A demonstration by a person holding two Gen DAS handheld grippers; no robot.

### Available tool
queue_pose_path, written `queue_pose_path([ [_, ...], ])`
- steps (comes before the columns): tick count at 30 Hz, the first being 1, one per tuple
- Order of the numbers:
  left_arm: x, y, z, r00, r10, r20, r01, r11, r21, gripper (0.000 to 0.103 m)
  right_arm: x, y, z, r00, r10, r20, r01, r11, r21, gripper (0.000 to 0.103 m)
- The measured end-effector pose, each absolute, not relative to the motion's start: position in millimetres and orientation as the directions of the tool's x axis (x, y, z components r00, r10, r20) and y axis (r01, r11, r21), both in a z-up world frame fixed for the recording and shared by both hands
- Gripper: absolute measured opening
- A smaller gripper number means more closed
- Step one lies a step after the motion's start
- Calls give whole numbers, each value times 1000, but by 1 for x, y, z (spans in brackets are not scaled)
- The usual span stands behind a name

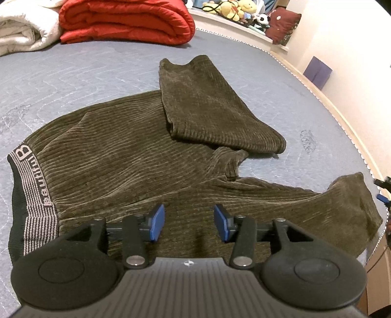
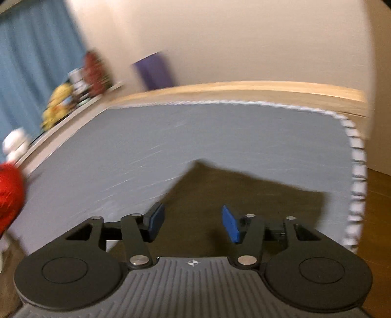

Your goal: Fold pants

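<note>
Olive-brown corduroy pants (image 1: pixel 136 156) lie on a grey-blue mattress (image 1: pixel 85 78). The black and grey striped waistband (image 1: pixel 31 195) is at the left. One leg is folded back on itself (image 1: pixel 210 107) at the middle; the other leg (image 1: pixel 317 210) runs right to the mattress edge. My left gripper (image 1: pixel 189 223) is open and empty, above the pants near the crotch. My right gripper (image 2: pixel 193 223) is open and empty, above the end of a leg (image 2: pixel 244 195) near the mattress corner. The right wrist view is blurred by motion.
A folded red quilt (image 1: pixel 127 22) and a white blanket (image 1: pixel 22 31) lie at the far side of the mattress. Stuffed toys (image 1: pixel 234 9) and a dark red cushion (image 1: pixel 283 24) sit on a ledge beyond. A purple box (image 1: pixel 317 72) stands by the wall. The wooden bed frame (image 2: pixel 244 91) borders the mattress.
</note>
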State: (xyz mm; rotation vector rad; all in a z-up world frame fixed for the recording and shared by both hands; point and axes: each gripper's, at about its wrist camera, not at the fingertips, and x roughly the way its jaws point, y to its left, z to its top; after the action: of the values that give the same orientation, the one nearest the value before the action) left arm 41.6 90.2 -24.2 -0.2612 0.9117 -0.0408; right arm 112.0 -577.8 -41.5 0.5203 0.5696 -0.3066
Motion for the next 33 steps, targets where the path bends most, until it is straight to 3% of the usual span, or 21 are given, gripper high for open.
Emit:
queue_pose_path([
  [9,43,108,-33,598,-135,-790,-101,965,-242,52,203,-521,-68,715,-72,-695,402,856,325,66],
  [13,42,119,-37,585,-136,-800,-110,963,-244,55,227,-491,-78,628,-214,-749,441,890,115,65],
  [15,42,123,-37,583,-138,-801,-110,963,-246,56,234,-474,-82,581,-333,-743,470,882,-28,48],
  [17,43,125,-36,584,-143,-799,-107,962,-251,56,238,-466,-83,578,-379,-723,480,874,-74,13],
  [19,45,124,-34,589,-143,-796,-98,964,-246,56,237,-469,-79,590,-409,-696,533,845,-45,8],
  [22,48,120,-32,594,-144,-791,-82,968,-237,56,224,-478,-56,632,-511,-583,617,787,-20,6],
  [24,49,117,-31,594,-151,-790,-68,969,-237,56,227,-482,-58,624,-502,-599,616,788,-18,7],
  [27,48,112,-32,593,-157,-790,-51,971,-232,56,239,-487,-85,548,-424,-721,568,822,-51,15],
  [28,47,111,-32,593,-158,-790,-49,972,-231,56,234,-483,-85,572,-438,-694,554,830,-66,20],
  [30,46,111,-31,594,-157,-789,-46,973,-228,56,226,-477,-76,614,-427,-664,533,845,-50,42],
  [31,46,111,-30,596,-156,-788,-44,973,-226,56,220,-476,-68,651,-407,-641,518,855,-16,58],
  [33,46,109,-31,597,-150,-788,-35,976,-213,56,210,-477,-52,708,-392,-588,501,865,26,63],
])
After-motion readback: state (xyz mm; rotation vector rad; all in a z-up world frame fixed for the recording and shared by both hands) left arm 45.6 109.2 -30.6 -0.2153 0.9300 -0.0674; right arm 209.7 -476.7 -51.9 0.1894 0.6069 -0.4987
